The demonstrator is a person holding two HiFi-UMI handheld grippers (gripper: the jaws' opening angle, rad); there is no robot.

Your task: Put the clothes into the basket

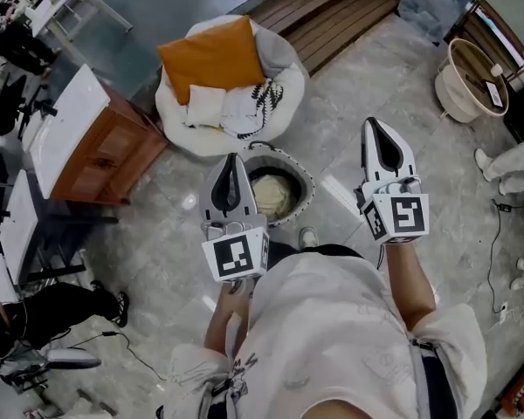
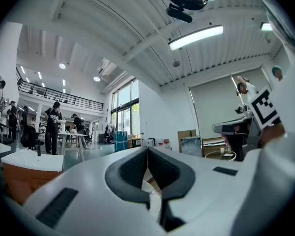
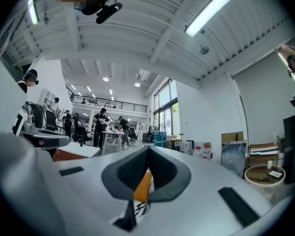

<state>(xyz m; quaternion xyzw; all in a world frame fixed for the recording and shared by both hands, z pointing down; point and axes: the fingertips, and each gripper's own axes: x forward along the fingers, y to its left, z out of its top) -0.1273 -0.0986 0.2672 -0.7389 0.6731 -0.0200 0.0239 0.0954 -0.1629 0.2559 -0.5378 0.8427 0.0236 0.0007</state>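
Grey stone floor holds the basket, with one cloth inside. More clothes lie on the white beanbag behind it. Both the left gripper and the right gripper are clenched shut and empty, so reaching like this might just push clothes onto the floor.

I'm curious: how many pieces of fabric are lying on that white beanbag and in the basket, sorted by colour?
Orange: 1, the orange piece on the beanbag
White or cream: 2, the white piece on the beanbag and the cream piece in the basket
Black-and-white: 1, the patterned piece on the beanbag
Total: 4
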